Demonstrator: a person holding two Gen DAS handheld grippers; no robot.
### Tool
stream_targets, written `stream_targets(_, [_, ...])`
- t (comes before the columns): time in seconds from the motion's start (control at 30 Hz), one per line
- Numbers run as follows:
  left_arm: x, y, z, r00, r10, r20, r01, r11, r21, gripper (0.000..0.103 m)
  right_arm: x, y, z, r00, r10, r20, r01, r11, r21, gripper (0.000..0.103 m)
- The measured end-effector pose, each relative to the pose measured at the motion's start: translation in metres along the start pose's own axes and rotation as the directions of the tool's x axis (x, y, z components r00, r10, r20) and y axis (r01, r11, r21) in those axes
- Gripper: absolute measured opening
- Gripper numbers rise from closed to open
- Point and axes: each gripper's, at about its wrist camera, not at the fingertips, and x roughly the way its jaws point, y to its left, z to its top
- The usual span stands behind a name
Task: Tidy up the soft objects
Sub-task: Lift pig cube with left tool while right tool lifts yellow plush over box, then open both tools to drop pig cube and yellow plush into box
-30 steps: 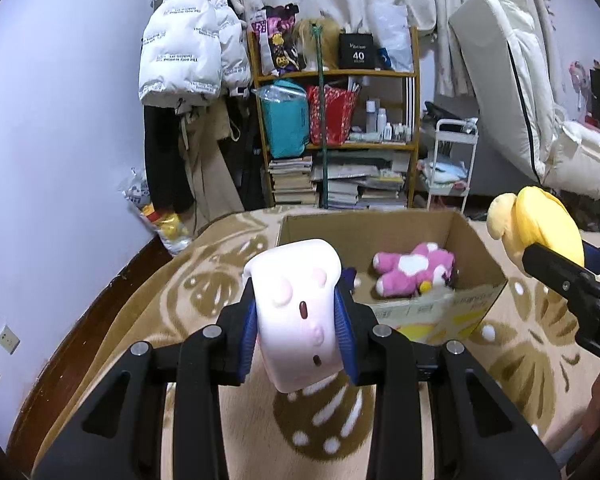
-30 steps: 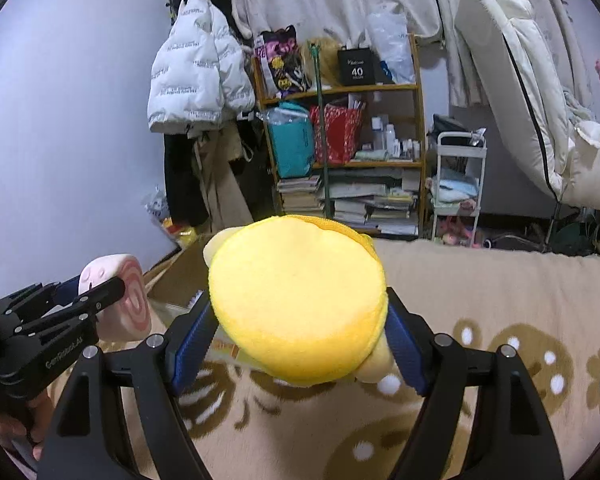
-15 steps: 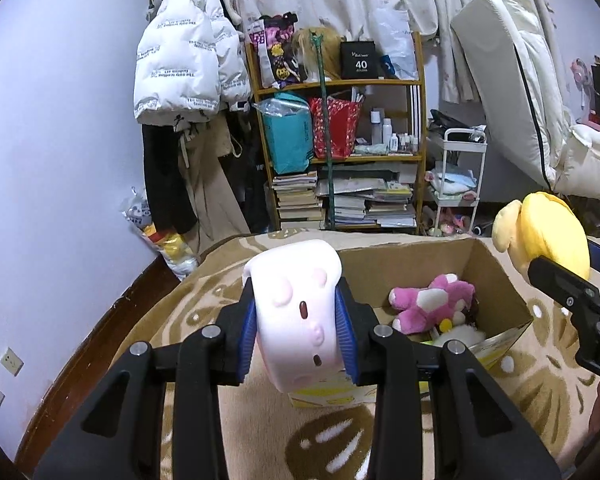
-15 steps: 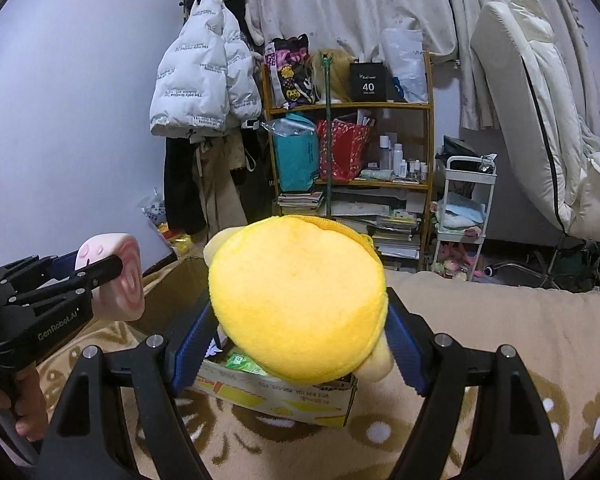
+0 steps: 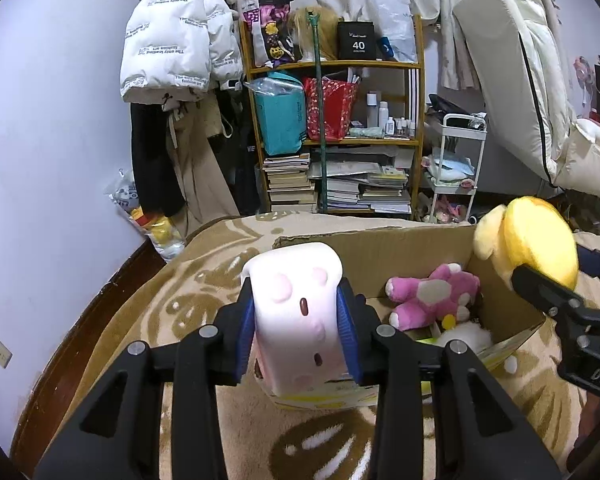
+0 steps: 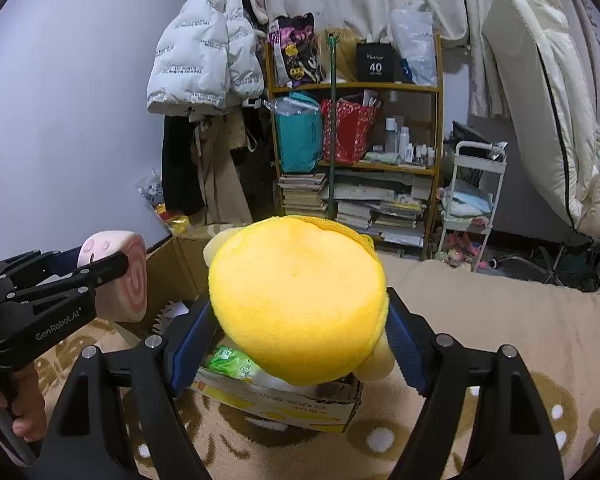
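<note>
My left gripper point(image 5: 296, 314) pinches a pink-and-white roll-shaped soft toy point(image 5: 292, 280) just above the near left corner of an open cardboard box point(image 5: 380, 236); its jaws are opening, and the blue pads still touch the toy. My right gripper point(image 6: 298, 344) is shut on a round yellow plush point(image 6: 300, 300), held over the box's point(image 6: 284, 404) near edge. Inside the box lie a pink plush point(image 5: 432, 292) and a white plush point(image 5: 464, 336). The yellow plush point(image 5: 536, 240) hangs at the box's right side in the left wrist view. The pink toy point(image 6: 116, 280) shows at the left of the right wrist view.
The box rests on a brown patterned blanket point(image 5: 204, 280). Behind it stand a crowded wooden shelf point(image 5: 332, 140), a white cart point(image 5: 456, 168), a hanging white jacket point(image 5: 172, 40) and a propped cream mattress point(image 5: 512, 80). A hand point(image 6: 20, 412) grips the left handle.
Both grippers moved forward and slightly down with their toys. The box now lies closer beneath them, and more of its inside shows.
</note>
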Motion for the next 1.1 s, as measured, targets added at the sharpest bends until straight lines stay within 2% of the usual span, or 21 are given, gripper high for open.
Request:
stream_targets(0.13, [0.004, -0.001, -0.001, 1.0, -0.011, -0.006, 0.011, 1.0, -0.001, 0.038, 0.016, -0.002, -0.006, 0.998, 0.021, -0.051, -0.02, 1.0, 0.018, 0.085])
stream_targets(0.27, [0.006, 0.002, -0.001, 0.999, -0.052, -0.013, 0.052, 0.998, -0.02, 0.039, 0.023, -0.006, -0.011, 0.996, 0.045, -0.081, -0.041, 0.998, 0.057, 0.086])
stream_targets(0.63, [-0.008, 0.001, 0.002, 0.991, -0.133, 0.031, 0.134, 0.99, -0.044, 0.038, 0.015, -0.01, -0.01, 0.997, 0.055, -0.057, -0.049, 0.995, 0.089, 0.087])
stream_targets(0.8, [-0.004, -0.011, -0.001, 0.994, -0.109, 0.022, 0.109, 0.994, -0.006, 0.039, 0.017, -0.008, -0.011, 0.996, 0.051, -0.07, -0.046, 0.996, 0.077, 0.09])
stream_targets(0.93, [0.0, -0.014, -0.002, 0.994, -0.108, -0.004, 0.108, 0.994, 0.005, 0.048, 0.017, -0.006, -0.01, 0.995, 0.058, -0.078, -0.054, 0.997, 0.061, 0.094])
stream_targets(1.0, [-0.005, -0.014, -0.002, 0.995, -0.097, 0.011, 0.096, 0.995, 0.006, 0.057, 0.016, -0.003, -0.01, 0.996, 0.048, -0.081, -0.045, 0.998, 0.039, 0.101])
stream_targets(1.1, [-0.013, -0.011, -0.002, 0.996, -0.085, 0.027, 0.085, 0.996, 0.001, 0.071, 0.012, 0.0, -0.01, 0.997, 0.037, -0.075, -0.035, 0.999, 0.02, 0.102])
